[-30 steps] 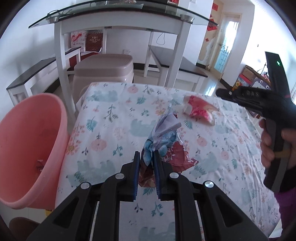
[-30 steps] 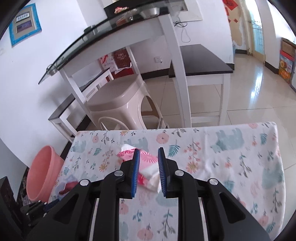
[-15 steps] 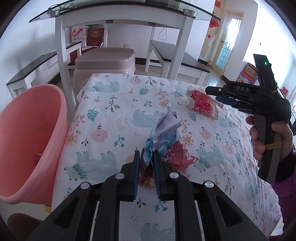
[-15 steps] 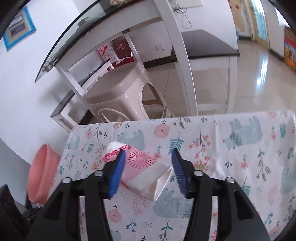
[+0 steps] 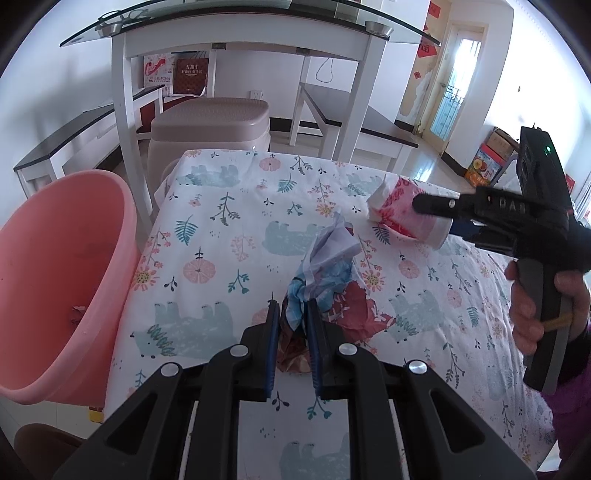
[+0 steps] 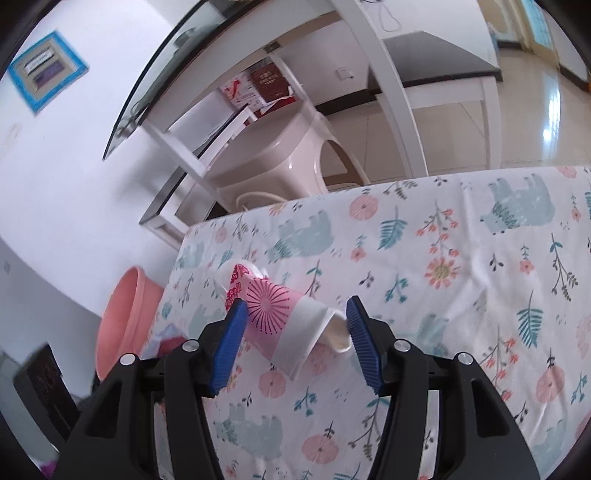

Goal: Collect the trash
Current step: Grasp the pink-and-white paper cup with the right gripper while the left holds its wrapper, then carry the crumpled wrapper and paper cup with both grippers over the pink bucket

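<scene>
both wrist views look close along their jaws, sharing the tablecloth (image 5: 229,236) and paper cup (image 6: 291,328).

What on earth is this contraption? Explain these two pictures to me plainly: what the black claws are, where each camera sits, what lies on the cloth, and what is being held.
There is no robot here. A person holds a hand-operated two-finger gripper in each hand, and each carries a wide-angle camera looking along its fingers.

The left camera's picture shows the left gripper shut on a crumpled wrapper over the flowered tablecloth, with a pink basin beside the table.

The right camera's picture shows the right gripper, jaws wide open around a crushed pink and white paper cup lying on its side. It has not closed on it.

Behind stand a beige stool and a glass-topped table.
</scene>
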